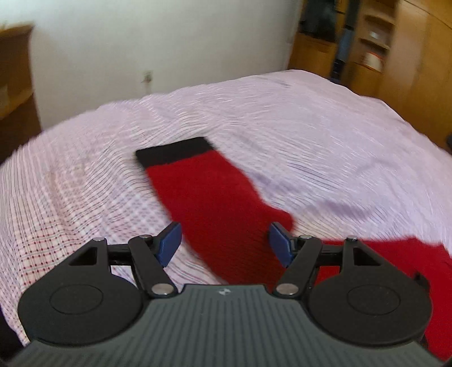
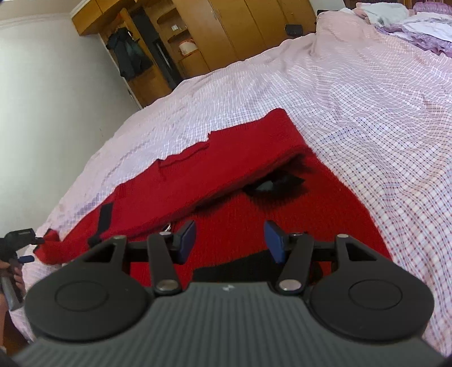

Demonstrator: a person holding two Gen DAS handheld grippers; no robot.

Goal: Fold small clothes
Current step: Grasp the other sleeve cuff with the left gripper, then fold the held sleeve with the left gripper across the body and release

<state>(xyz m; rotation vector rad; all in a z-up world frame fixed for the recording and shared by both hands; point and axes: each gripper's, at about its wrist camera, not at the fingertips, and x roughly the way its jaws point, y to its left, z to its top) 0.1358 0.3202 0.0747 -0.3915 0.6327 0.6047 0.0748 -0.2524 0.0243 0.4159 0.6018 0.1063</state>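
Note:
A small red knit sweater lies on a pink checked bedspread [image 1: 282, 118]. In the left wrist view one red sleeve [image 1: 214, 197] with a black cuff [image 1: 175, 152] stretches away from me. My left gripper [image 1: 224, 240] is open just above the sleeve, holding nothing. In the right wrist view the sweater body [image 2: 282, 214] shows a black pattern, with a red part folded over it [image 2: 226, 161]. My right gripper [image 2: 230, 240] is open over the body, empty. The left gripper also shows in the right wrist view [image 2: 19, 242] by the sweater's far end.
The bedspread [image 2: 367, 98] covers a wide bed. Wooden wardrobes and shelves [image 2: 214, 31] stand beyond it, beside a white wall [image 1: 155, 42]. Rumpled lilac and white bedding [image 2: 409, 25] lies at the bed's far right.

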